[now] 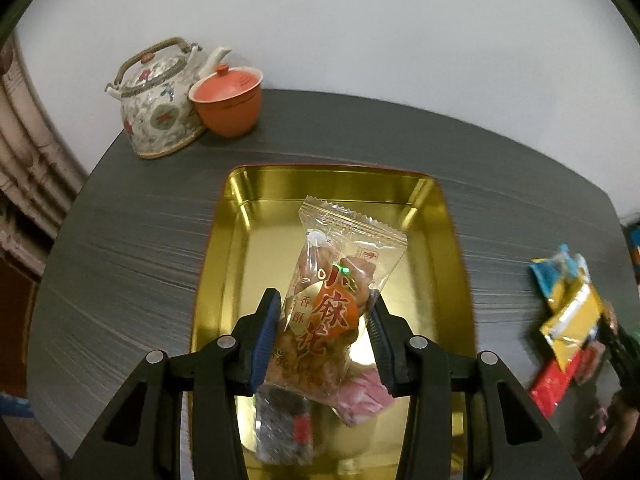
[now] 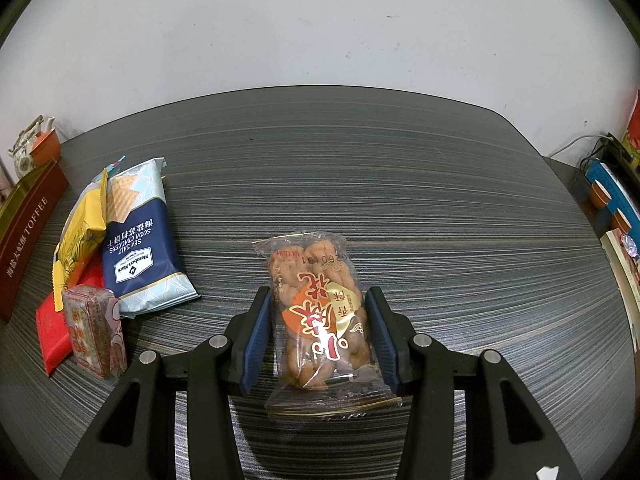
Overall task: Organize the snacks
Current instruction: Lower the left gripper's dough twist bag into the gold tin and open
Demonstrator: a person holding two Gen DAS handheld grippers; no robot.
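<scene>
Two crinkly clear twist-snack packets (image 1: 340,292) (image 2: 324,320), each clamped between fingers, glossy gold rectangular tin (image 1: 240,240).

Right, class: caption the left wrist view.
Left gripper holding a snack pack over the gold tin.

Two twist packets (image 1: 340,312) (image 2: 320,320), one tin (image 1: 236,216)

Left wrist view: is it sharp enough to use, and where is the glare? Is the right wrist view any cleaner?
Left wrist view: table grain and loose packets smear with motion blur; gold tin throws bright reflections; the held twist-snack packet stays readable. Right wrist view: sharp, evenly lit, mild sheen on its own snack packet; fisheye bending in both.
</scene>
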